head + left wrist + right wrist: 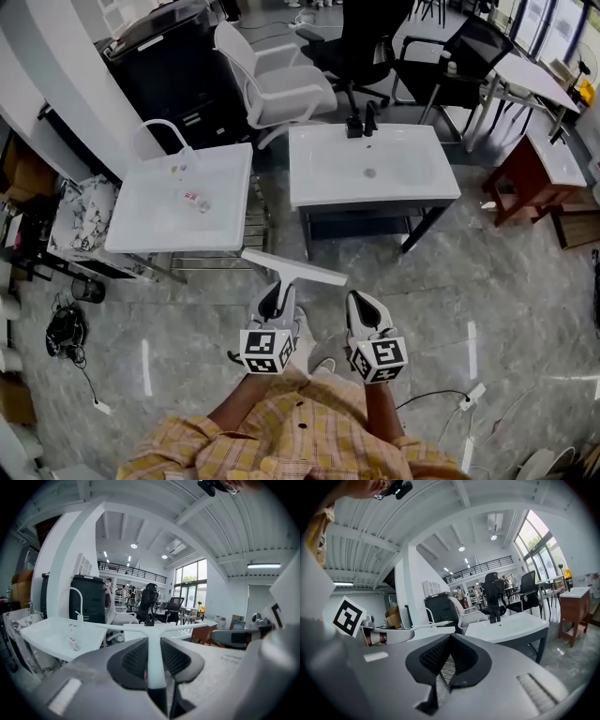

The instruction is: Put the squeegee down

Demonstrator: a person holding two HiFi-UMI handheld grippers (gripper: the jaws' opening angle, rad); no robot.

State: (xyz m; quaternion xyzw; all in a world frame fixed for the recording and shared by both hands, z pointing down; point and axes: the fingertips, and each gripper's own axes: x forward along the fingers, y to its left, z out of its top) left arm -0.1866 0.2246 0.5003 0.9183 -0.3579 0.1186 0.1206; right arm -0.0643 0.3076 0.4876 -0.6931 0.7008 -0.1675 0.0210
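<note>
Left hand-held gripper (277,295) tight on white squeegee (293,266) handle; right hand-held gripper (362,305) closed, empty, alongside

The person wears a plaid shirt (281,441) in orange-yellow crossed by thin dark lines, with sleeves that stop short of the wrists. The left gripper (278,292) and the right gripper (362,302) have smooth light-grey shells that taper towards the jaws. The jaws are lined with black ribbed pads (133,658). Each gripper carries a white cube (267,350) printed with black square markers.
</note>
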